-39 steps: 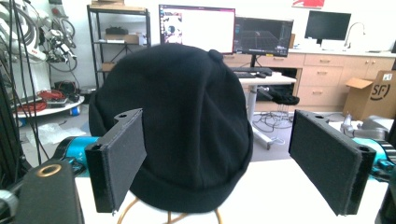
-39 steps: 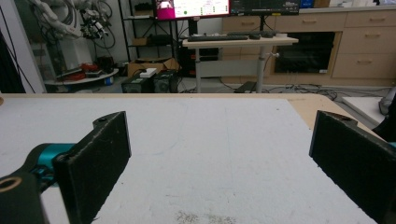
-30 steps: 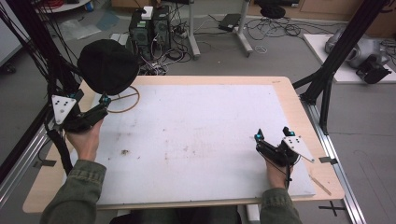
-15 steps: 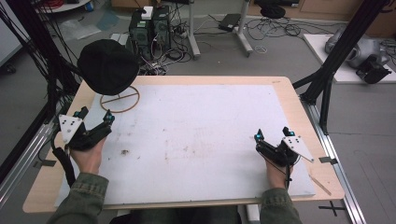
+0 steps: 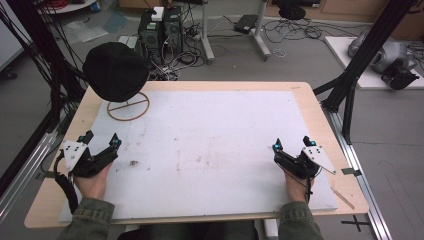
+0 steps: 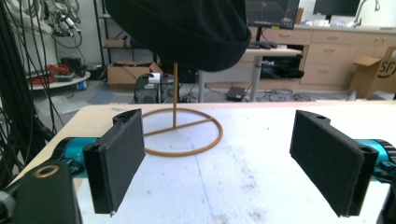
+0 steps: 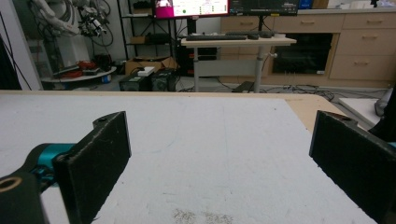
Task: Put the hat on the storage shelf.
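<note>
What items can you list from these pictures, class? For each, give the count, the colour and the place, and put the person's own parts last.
Black knitted hat: one, black, on top of the stand at the table's far left corner.
Thin wooden hat stand with ring base: one, tan, on the white mat under the hat.
White foam mat: one, white with brownish scuffs, covering most of the table.
Wooden table: one, light wood, under the mat.
Left gripper: one, black with teal ends, jaws open, near left of the mat.
Right gripper: one, black with teal ends, jaws open, near right.
</note>
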`<state>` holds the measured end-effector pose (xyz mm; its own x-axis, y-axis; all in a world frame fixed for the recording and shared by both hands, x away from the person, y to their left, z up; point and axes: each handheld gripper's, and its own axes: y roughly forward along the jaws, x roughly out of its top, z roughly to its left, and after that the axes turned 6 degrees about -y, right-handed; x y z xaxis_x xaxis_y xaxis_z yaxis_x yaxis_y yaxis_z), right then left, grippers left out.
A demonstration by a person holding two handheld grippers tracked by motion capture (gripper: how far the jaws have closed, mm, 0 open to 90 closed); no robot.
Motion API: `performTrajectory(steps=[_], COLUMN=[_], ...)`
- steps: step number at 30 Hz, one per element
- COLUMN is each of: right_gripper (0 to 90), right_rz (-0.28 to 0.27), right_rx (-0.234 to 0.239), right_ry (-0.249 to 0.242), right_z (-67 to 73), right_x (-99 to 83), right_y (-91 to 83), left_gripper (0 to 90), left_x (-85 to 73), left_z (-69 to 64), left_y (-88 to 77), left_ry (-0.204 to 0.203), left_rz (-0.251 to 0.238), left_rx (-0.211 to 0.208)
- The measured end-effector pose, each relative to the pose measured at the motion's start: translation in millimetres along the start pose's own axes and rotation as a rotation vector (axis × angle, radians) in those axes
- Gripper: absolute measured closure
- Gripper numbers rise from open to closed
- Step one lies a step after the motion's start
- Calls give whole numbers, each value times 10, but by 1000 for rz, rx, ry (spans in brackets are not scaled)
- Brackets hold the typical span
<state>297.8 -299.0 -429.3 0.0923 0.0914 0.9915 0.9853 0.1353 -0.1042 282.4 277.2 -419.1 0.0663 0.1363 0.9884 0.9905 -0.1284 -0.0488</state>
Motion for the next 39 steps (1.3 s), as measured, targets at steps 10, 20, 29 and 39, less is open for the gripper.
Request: performTrajectory(steps=[10, 20, 29, 39], right_gripper=[44, 44, 44, 44], right_rz=[8, 16, 23, 28], right_rx=[1, -7, -9, -4], right_ry=[-5, -6, 2, -4], right_z=[-9, -47, -52, -51], right_x=[-8, -16, -19, -24], right_y=[-10, -43, -61, -53], left_gripper=[180, 180, 181, 180], left_x=[-32, -48, -48, -53], left_z=[-8, -49, -52, -37], left_y=[-28, -13, 2, -4], left_ry=[28, 34, 12, -10], left_rz=[-2, 11, 15, 25], left_rx=[5, 0, -14, -45])
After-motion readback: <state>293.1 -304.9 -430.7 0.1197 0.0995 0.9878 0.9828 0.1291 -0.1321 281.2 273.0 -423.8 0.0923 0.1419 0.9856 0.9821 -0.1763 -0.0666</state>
